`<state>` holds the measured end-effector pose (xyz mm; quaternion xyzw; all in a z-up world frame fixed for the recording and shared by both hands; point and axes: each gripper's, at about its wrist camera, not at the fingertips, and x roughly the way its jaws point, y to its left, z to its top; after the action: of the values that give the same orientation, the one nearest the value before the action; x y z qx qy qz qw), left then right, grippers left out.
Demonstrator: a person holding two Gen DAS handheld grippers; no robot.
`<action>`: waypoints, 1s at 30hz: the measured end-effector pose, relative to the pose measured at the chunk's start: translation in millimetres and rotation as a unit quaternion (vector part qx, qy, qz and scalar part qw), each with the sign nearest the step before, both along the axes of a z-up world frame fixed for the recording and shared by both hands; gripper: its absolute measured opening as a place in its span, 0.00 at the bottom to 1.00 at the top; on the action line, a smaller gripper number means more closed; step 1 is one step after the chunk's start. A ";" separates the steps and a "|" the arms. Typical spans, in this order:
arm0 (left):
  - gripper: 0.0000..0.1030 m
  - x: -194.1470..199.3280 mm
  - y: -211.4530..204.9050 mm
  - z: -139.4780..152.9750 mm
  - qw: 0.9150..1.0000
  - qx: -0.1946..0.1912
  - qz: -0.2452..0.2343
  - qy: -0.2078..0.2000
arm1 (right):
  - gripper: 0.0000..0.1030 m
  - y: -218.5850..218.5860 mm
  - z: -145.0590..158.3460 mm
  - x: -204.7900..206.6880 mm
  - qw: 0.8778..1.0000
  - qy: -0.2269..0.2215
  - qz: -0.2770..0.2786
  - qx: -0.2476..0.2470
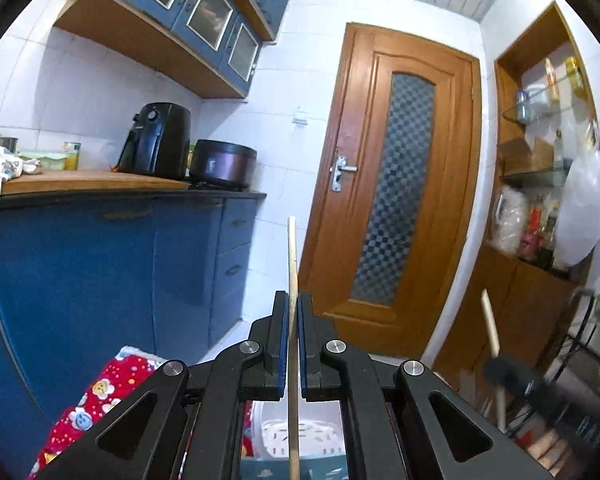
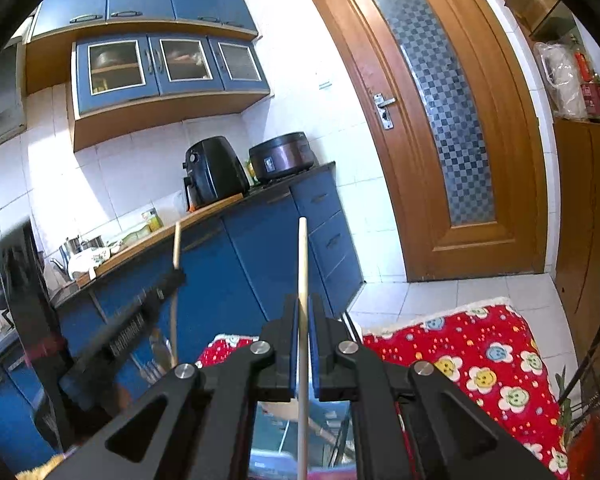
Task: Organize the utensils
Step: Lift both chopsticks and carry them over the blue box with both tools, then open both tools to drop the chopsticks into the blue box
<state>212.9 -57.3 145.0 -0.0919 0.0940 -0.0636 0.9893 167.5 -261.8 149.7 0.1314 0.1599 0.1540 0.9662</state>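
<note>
My left gripper (image 1: pixel 293 300) is shut on a light wooden chopstick (image 1: pixel 292 256) that stands upright between its blue pads. My right gripper (image 2: pixel 303 304) is shut on a second wooden chopstick (image 2: pixel 303 256), also upright. Each gripper shows in the other's view: the right one with its chopstick (image 1: pixel 491 328) at the lower right of the left wrist view, the left one with its chopstick (image 2: pixel 176 244) at the left of the right wrist view. Below the left gripper lies a white slotted basket (image 1: pixel 320 436). Several forks (image 2: pixel 156 356) hang under the left gripper.
A red flowered cloth (image 2: pixel 480 364) covers the surface below. Blue cabinets (image 1: pixel 100 280) carry a counter with a black air fryer (image 1: pixel 156 144) and a rice cooker (image 1: pixel 224 162). A wooden door (image 1: pixel 396 184) and open shelves (image 1: pixel 540 184) stand to the right.
</note>
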 end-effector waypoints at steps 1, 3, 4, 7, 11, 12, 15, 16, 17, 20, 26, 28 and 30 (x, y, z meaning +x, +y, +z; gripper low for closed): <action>0.04 1.5 -2.1 -5.2 1.000 0.007 0.002 0.003 | 0.06 0.9 -0.2 1.5 1.000 -0.004 -0.002 -0.001; 0.04 1.6 -3.2 -11.7 1.000 0.012 0.003 0.007 | 0.06 3.2 -0.3 7.2 1.000 -0.017 -0.010 -0.001; 0.04 0.7 -3.6 -14.4 1.000 0.012 0.004 0.008 | 0.06 4.6 -0.3 9.3 1.000 -0.023 -0.013 0.000; 0.04 0.8 -4.5 -20.8 1.000 0.012 0.003 0.015 | 0.06 11.5 -1.4 14.9 0.998 -0.047 -0.026 -0.012; 0.04 -0.1 -4.0 -26.7 1.000 0.009 0.002 0.021 | 0.06 18.3 -4.3 21.6 0.997 -0.067 -0.039 -0.031; 0.04 -0.5 -3.7 -27.7 1.000 0.008 0.001 0.021 | 0.06 19.4 -5.2 22.9 0.997 -0.065 -0.038 -0.033; 0.04 -1.6 -2.9 -27.4 1.000 0.007 -0.003 0.020 | 0.07 22.0 -10.7 25.1 0.997 -0.056 -0.037 -0.039; 0.04 -2.3 -2.6 -27.1 1.000 0.007 -0.005 0.019 | 0.07 23.0 -12.6 25.1 0.997 -0.052 -0.037 -0.042; 0.04 -2.4 -2.4 -26.9 1.000 0.007 -0.006 0.019 | 0.07 23.7 -14.0 25.3 0.997 -0.049 -0.035 -0.045; 0.04 -2.3 -1.7 -26.8 1.000 0.005 -0.012 0.023 | 0.07 25.0 -15.5 21.3 0.997 -0.049 -0.034 -0.055; 0.08 -3.4 1.6 -25.3 0.999 -0.002 -0.017 0.039 | 0.14 23.5 -11.5 16.4 0.998 -0.045 -0.023 -0.046; 0.12 -4.7 3.3 -24.1 0.999 -0.005 -0.021 0.045 | 0.16 19.9 -9.8 14.0 0.998 -0.043 -0.021 -0.036; 0.17 -7.6 4.4 -21.2 0.999 -0.006 -0.025 0.046 | 0.18 16.0 -7.3 10.9 0.999 -0.042 -0.020 -0.025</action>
<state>205.3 -52.9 123.8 -0.0979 0.1411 -0.0841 0.9815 178.4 -245.8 142.4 0.1034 0.1201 0.1362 0.9779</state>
